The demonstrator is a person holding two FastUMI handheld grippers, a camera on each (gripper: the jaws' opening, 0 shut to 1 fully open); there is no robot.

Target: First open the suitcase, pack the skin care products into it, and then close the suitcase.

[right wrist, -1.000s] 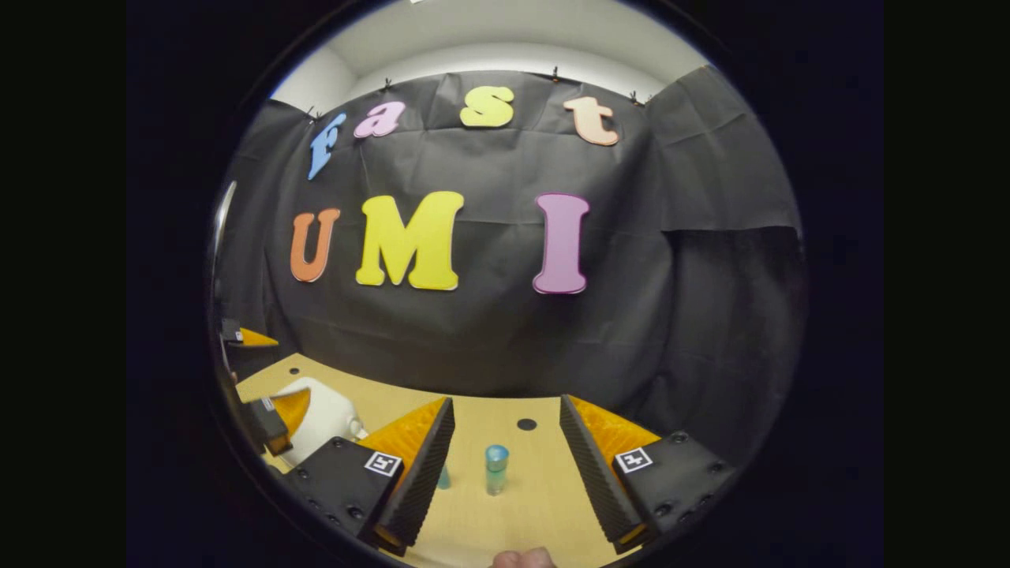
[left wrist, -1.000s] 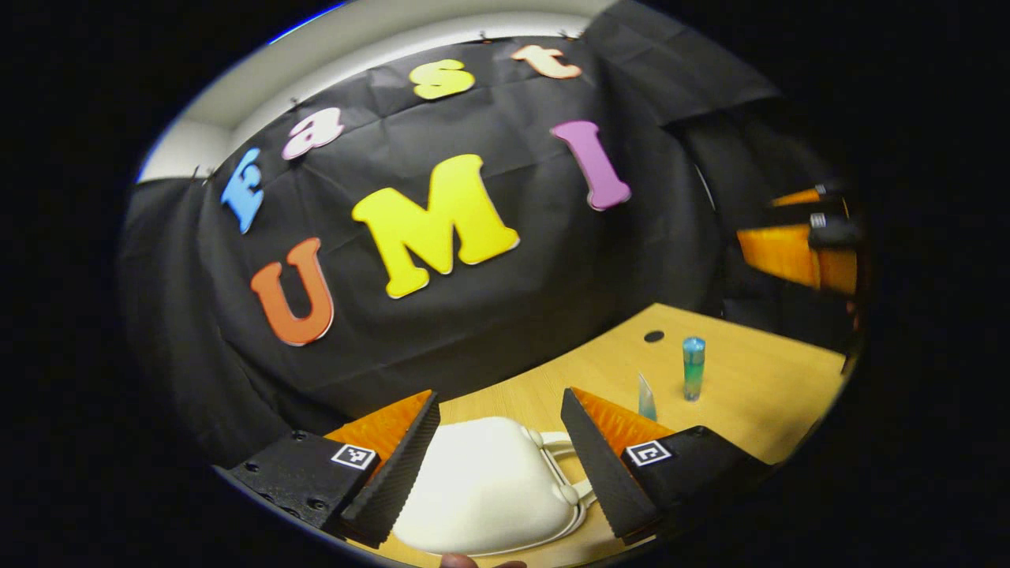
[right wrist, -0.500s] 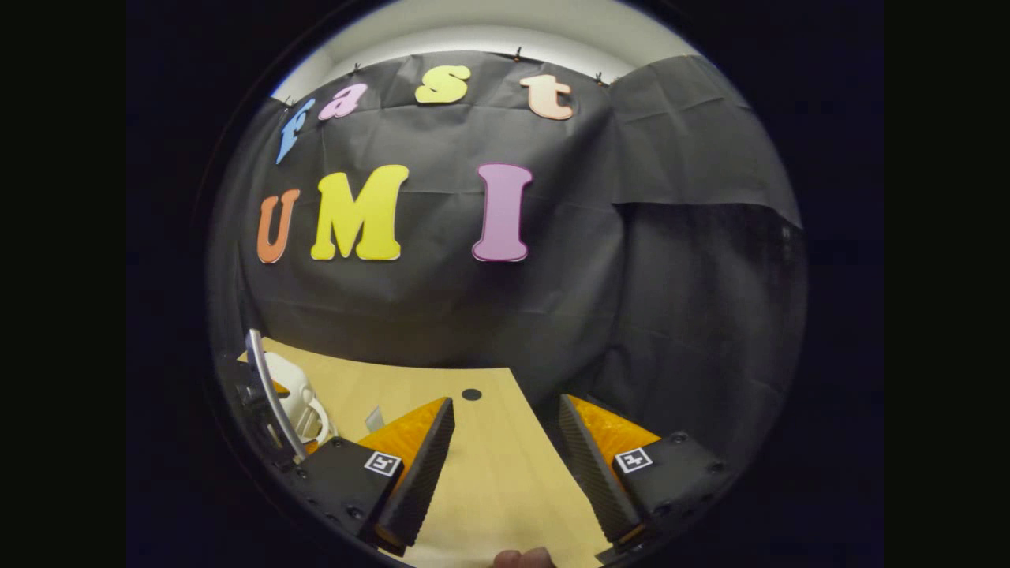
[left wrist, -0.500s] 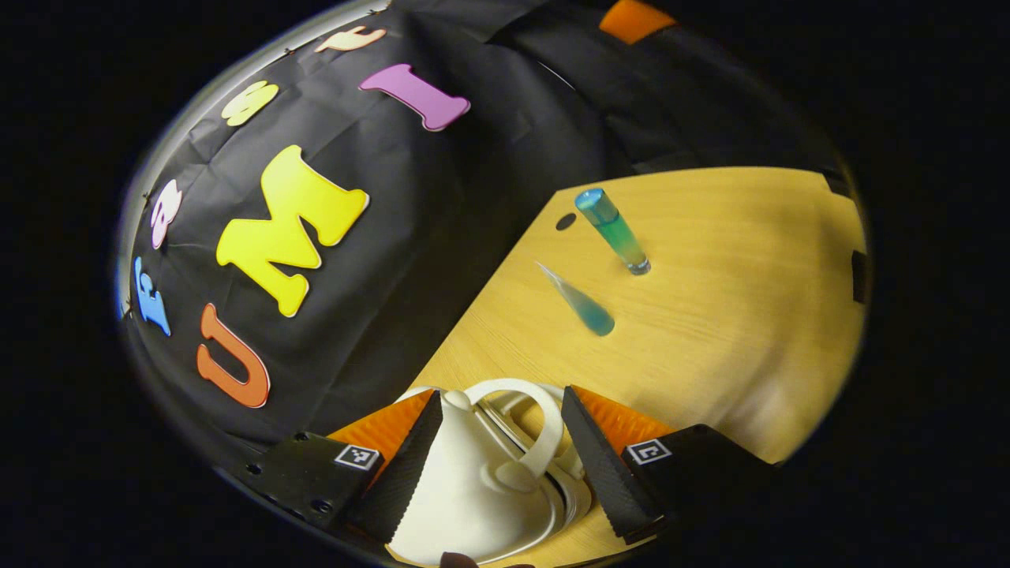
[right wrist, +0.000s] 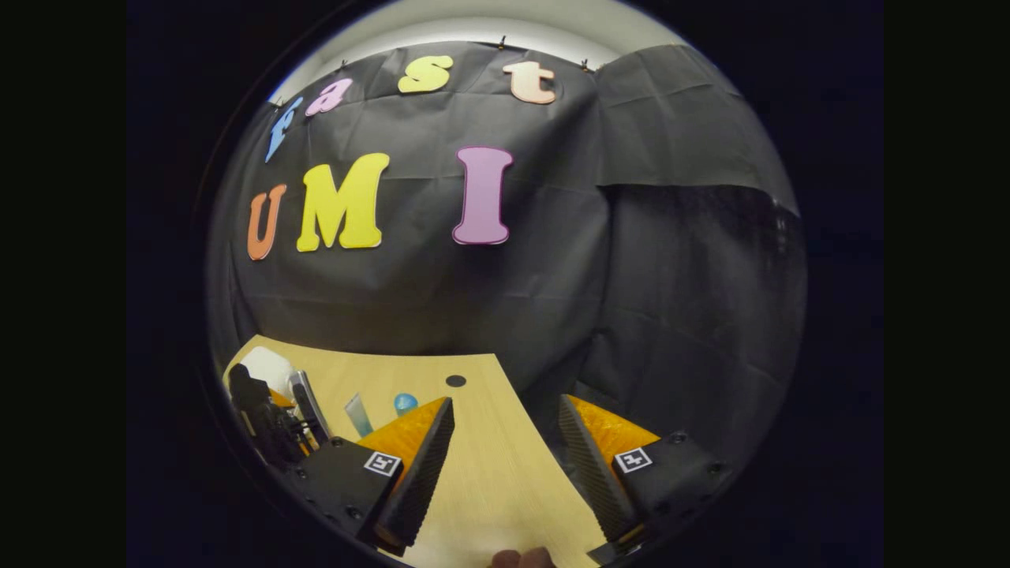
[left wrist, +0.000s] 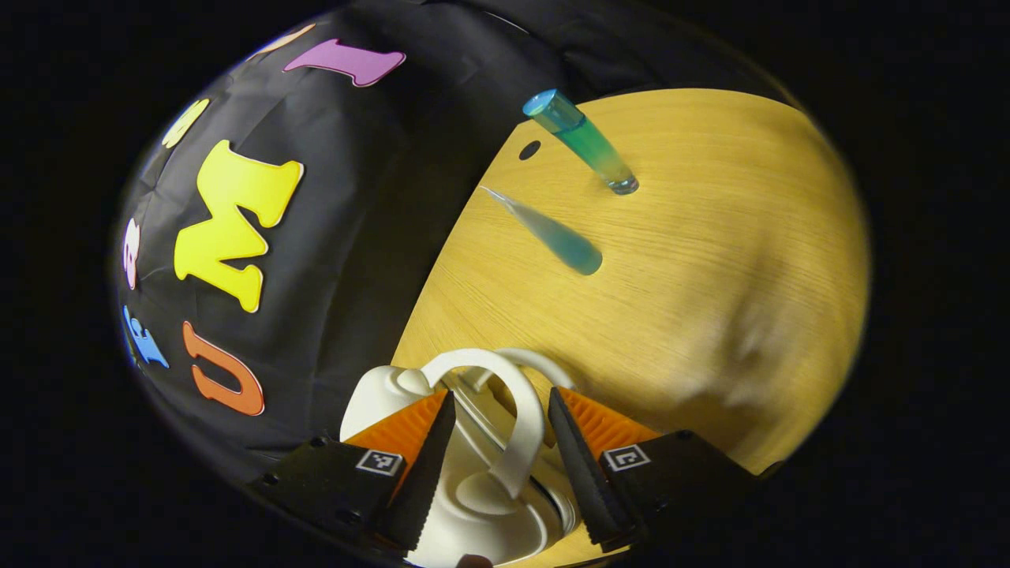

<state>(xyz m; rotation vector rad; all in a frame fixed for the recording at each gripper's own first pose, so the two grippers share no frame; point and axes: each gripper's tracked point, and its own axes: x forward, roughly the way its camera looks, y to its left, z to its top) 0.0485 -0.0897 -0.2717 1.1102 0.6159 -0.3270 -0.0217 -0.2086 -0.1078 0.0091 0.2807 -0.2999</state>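
My left hand-held gripper straddles the suitcase handle, fingers apart, to lift it open; right hand-held gripper parked, fingers apart.

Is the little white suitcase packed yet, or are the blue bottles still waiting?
Nothing is packed yet. The left tool has its fingers on either side of the white suitcase's handle, not visibly pressing it. The blue bottle and the tube stand on the table. Opening, packing and closing remain. The right tool is open, holding nothing.
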